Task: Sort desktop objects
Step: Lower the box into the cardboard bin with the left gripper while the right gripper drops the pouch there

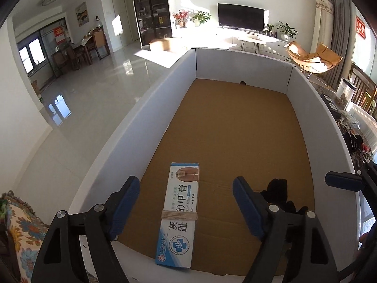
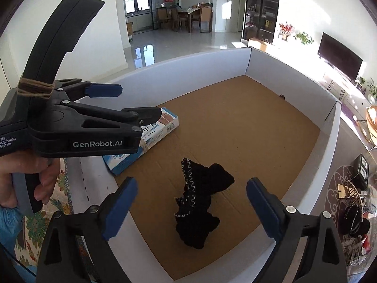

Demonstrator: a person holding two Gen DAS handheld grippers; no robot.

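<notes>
— What lies in the white-walled cardboard tray (image 1: pixel 165 80), reading from the left?

— A long blue-and-white ointment box (image 1: pixel 180 212), bound with a band of tan string, lies flat on the brown floor near the tray's left wall and near edge. The left claw (image 1: pixel 186 202) hangs over it with blue pads spread wide on either side, neither pad touching the carton; it grips nothing.

— And to the right?

— A crumpled black knitted cloth (image 2: pixel 200 202) with pale stitching along one edge lies on the tray floor just right of the box, apart from it. The right claw (image 2: pixel 192 210) hovers above, its jaws wide open to both sides of the cloth and clear of it, holding nothing.

— Is the person visible?

— Only a hand (image 2: pixel 23 181) around the left tool's handle, at the left edge of the right wrist view, over a flowered cloth (image 1: pixel 21 224).

— The surroundings?

— A sunlit living room with a dark television (image 1: pixel 240 17) on the far wall.
</notes>
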